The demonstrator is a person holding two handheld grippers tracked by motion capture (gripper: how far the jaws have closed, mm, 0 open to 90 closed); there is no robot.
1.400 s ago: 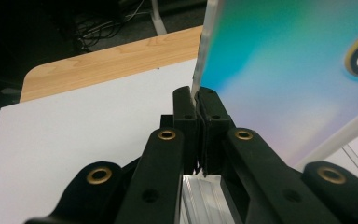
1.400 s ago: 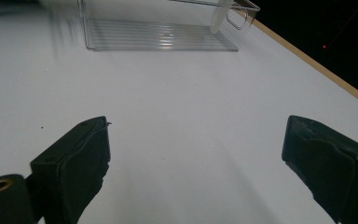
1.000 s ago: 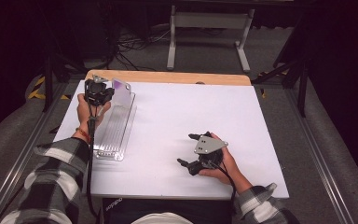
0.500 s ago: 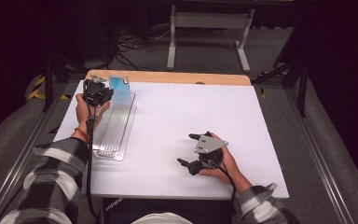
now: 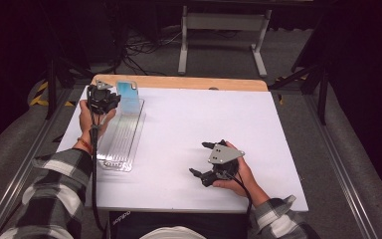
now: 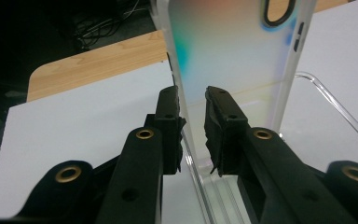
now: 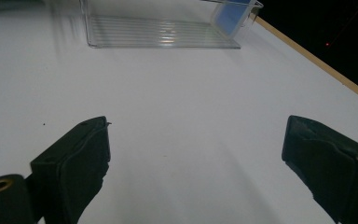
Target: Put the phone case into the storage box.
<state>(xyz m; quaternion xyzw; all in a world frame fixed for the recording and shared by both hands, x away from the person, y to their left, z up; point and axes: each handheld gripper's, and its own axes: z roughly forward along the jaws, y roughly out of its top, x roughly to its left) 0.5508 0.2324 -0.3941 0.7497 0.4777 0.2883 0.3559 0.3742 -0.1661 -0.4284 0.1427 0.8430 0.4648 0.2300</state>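
Since a second ago my left gripper [image 6: 193, 116] has just been opening its jaws; they now stand slightly apart around the iridescent, translucent phone case [image 6: 233, 56], which stands upright at the far end of the clear ribbed plastic tray [image 5: 122, 137]. My right gripper [image 7: 196, 158] rests wide open and empty on the white table [image 5: 189, 119], well apart.

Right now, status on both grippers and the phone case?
Left gripper jaws just opened, astride phone case, pads off. Case upright at far end of clear tray. Right gripper open, idle on table. Nothing in the way.
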